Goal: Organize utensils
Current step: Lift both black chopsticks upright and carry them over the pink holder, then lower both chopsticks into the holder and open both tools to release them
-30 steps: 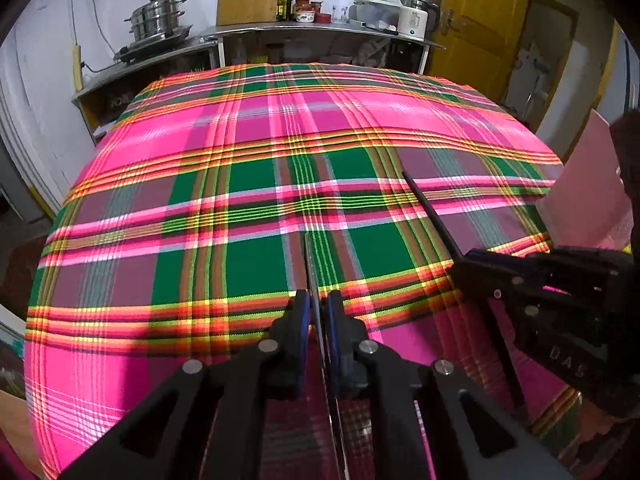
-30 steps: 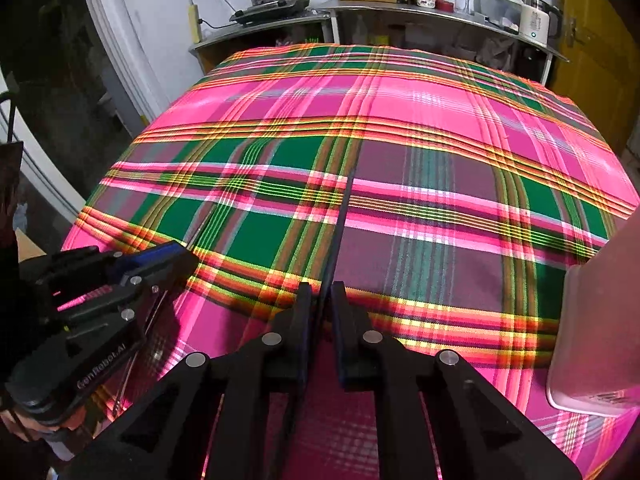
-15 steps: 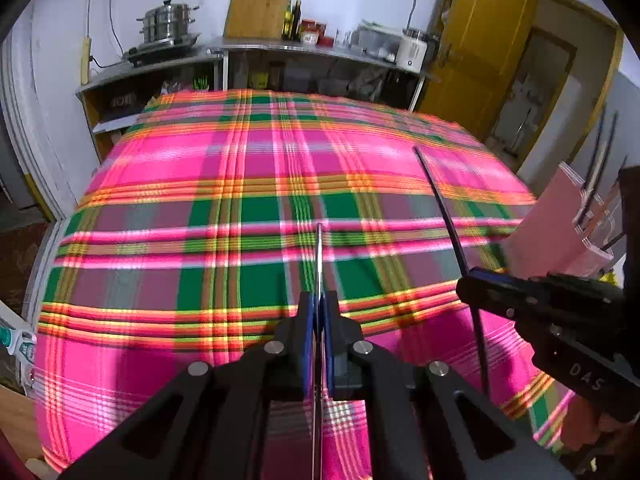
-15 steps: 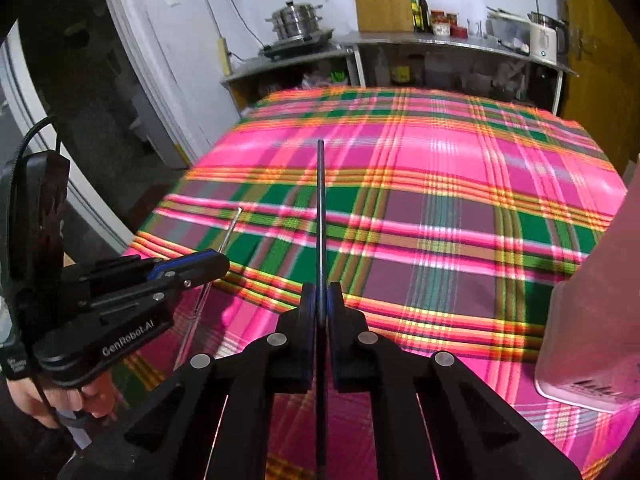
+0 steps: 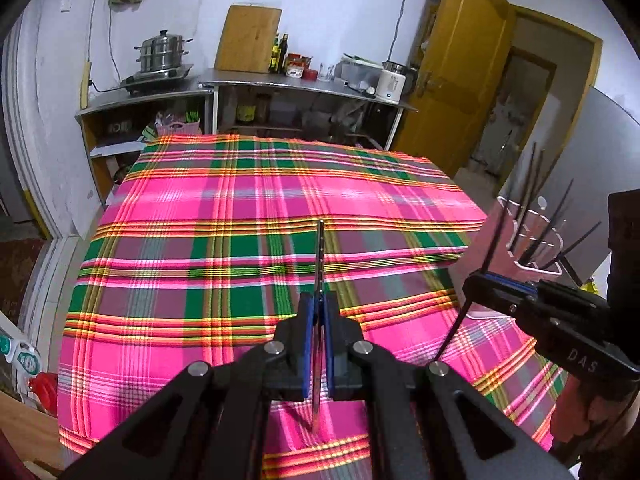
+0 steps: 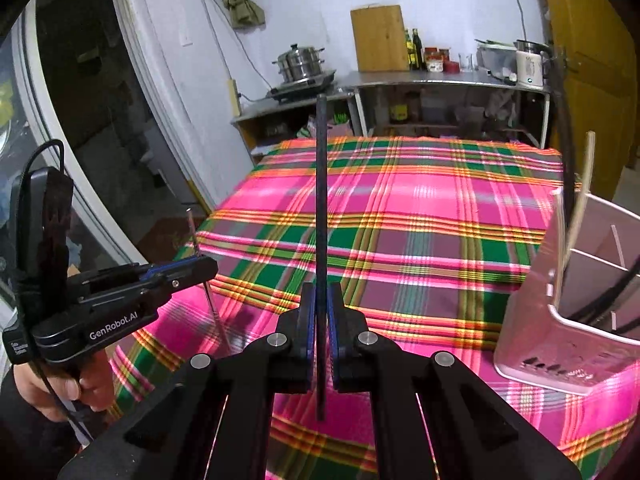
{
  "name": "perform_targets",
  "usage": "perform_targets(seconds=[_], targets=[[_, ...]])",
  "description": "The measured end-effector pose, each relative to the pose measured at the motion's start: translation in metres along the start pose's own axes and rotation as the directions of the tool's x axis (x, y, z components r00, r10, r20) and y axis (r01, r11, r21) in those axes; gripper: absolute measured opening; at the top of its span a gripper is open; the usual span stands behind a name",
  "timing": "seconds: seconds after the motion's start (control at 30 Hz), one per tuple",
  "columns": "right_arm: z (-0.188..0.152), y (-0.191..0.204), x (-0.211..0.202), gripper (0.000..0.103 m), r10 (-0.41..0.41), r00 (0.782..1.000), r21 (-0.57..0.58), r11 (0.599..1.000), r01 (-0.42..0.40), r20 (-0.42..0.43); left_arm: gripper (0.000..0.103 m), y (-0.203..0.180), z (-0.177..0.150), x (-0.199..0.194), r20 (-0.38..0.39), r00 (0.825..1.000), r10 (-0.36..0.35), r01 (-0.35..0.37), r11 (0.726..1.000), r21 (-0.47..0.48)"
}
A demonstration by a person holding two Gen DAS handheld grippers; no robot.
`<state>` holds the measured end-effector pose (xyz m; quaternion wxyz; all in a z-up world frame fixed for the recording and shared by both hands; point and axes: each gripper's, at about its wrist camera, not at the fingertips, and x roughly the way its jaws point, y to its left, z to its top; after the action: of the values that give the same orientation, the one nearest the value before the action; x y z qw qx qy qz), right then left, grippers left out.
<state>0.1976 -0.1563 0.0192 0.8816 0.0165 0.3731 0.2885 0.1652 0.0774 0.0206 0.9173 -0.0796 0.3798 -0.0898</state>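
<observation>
While both grippers are raised above the table, each one holds a single chopstick. The left gripper (image 5: 319, 312) has its jaws closed on a thin metal chopstick (image 5: 320, 256), which sticks forward and up between the blue pads. The right gripper (image 6: 321, 312) is clamped in the same way on a dark chopstick (image 6: 321, 208), and this one stands nearly upright in its own view.

At the right edge of the table stands a pink holder (image 6: 560, 320) with white dividers; several dark chopsticks (image 5: 532, 184) already lean inside it. It is near the right gripper and well apart from the left one. The plaid tablecloth (image 5: 240, 240) covers the table under both tools.

Behind the table are a metal counter (image 5: 304, 84) with a steamer pot (image 5: 162, 54), a wooden cutting board (image 5: 248, 38) and a white kettle (image 5: 392, 82), and a yellow door (image 5: 468, 64) stands open.

A bare hand (image 6: 56, 380) grips the handle of the left gripper, low at the left side.
</observation>
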Motion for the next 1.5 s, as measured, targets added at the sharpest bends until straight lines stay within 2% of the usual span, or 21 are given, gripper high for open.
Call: perform_targets(seconds=[0.5, 1.03, 1.3, 1.5], targets=[[-0.006, -0.013, -0.060, 0.006, -0.007, 0.996, 0.043, 0.999, 0.003, 0.094, 0.006, -0.038, 0.005, -0.028, 0.022, 0.998, -0.057, 0.056, 0.997, 0.057], [-0.036, -0.059, -0.115, 0.006, -0.112, 0.985, 0.160, 0.983, 0.090, 0.131, 0.005, -0.110, 0.006, -0.018, -0.033, 0.977, -0.212, 0.215, 0.969, 0.125], [-0.028, -0.078, -0.138, 0.006, -0.162, 0.971, 0.188, 0.974, 0.129, 0.173, 0.005, -0.144, 0.031, -0.023, -0.005, 0.961, -0.277, 0.274, 0.950, 0.148], [-0.010, -0.089, -0.160, 0.006, -0.198, 0.951, 0.199, 0.968, 0.152, 0.237, 0.006, -0.171, 0.062, -0.028, 0.038, 0.949, -0.313, 0.302, 0.936, 0.180]])
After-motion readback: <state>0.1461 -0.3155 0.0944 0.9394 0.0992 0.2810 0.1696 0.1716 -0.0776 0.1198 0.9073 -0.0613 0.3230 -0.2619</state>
